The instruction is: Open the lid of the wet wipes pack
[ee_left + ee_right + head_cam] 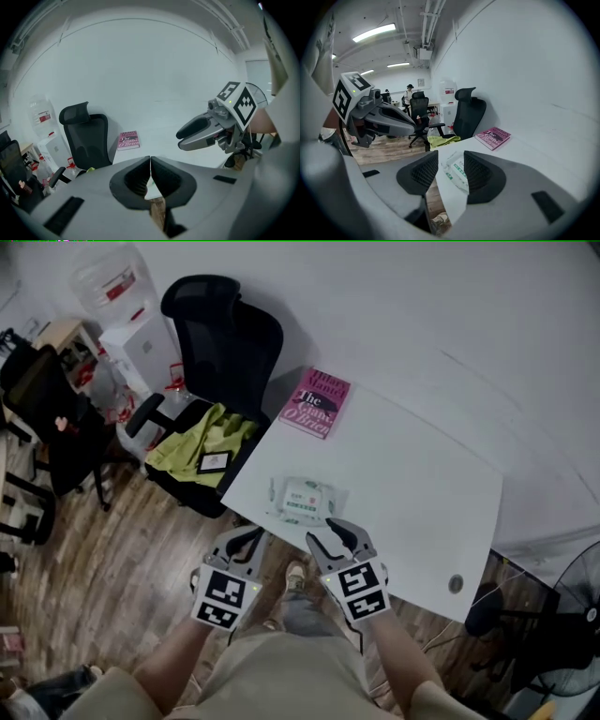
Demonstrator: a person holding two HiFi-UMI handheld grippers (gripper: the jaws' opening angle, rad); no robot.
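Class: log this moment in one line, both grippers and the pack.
left gripper: shut, empty | right gripper: open, empty | wet wipes pack: untouched on table | task: not started

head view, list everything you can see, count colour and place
table: 1, white, centre
wet wipes pack: 1, white and green, at the table's near edge
book: 1, pink, table's far left corner
office chair: 1, black, beside the table's left edge
second chair: 1, black, far left
cloth: 1, yellow-green, on the office chair's seat
water dispenser: 1, white, top left
fan: 1, dark, lower right
left tool: 1, grey, jaws together, empty
right tool: 1, grey, jaws apart, just short of the pack
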